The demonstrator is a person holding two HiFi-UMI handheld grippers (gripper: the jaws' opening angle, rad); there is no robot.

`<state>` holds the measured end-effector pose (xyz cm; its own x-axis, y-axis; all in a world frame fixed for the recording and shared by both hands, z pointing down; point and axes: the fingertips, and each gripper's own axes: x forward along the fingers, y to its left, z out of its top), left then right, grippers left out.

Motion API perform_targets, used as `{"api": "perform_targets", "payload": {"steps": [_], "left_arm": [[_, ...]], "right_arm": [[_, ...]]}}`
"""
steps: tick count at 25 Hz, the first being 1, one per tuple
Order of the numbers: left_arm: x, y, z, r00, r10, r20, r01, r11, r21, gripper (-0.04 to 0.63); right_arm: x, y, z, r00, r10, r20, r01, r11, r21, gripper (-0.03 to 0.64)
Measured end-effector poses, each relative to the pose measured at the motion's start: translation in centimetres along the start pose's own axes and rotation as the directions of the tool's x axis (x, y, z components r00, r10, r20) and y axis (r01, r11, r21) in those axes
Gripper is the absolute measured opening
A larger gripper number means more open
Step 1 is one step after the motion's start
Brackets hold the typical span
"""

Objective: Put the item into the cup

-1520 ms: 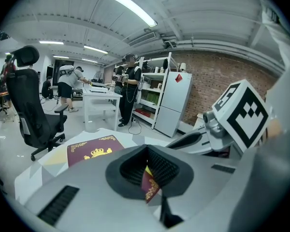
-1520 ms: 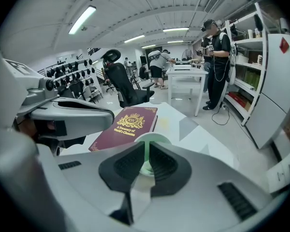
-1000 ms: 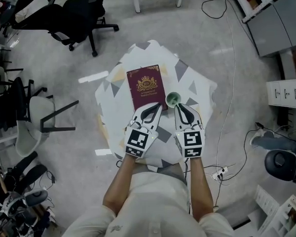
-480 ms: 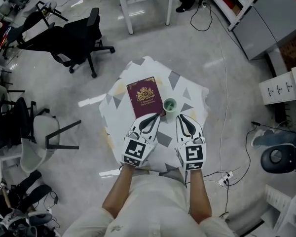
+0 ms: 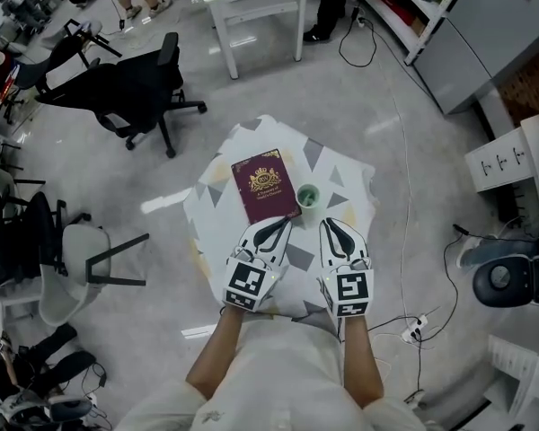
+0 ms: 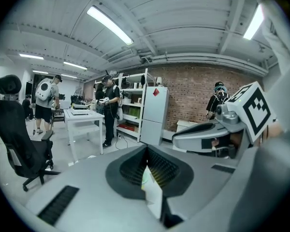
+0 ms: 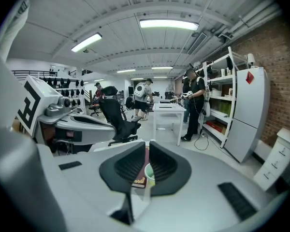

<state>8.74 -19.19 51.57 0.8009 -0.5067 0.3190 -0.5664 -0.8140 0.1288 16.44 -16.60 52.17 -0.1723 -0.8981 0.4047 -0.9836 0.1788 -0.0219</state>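
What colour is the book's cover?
The book is maroon with a gold crest; it shows best in the head view.

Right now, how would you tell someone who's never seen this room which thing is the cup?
Find the little table with the white-and-grey triangle cover in the middle of the floor. A dark red book lies on it, and the cup stands just beside the book's right edge. It is the only small, round, pale green thing there.

1 cup (image 5: pixel 307 196), 1 book (image 5: pixel 266 185), 1 tbl (image 5: pixel 350 187), 2 claws (L claw (image 5: pixel 286 222), R claw (image 5: pixel 326 223)).
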Motion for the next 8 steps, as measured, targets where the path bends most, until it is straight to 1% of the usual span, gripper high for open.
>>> {"api": "perform_targets", "payload": {"steps": [8], "left_arm": [[0.02, -0.25, 0.07, 1.000, -0.007, 0.001, 0.007, 1.000, 0.004, 0.012]], "right_arm": [[-0.23, -0.01, -0.10, 1.000, -0.007, -0.002, 0.007, 1.000, -0.002, 0.028]]}}
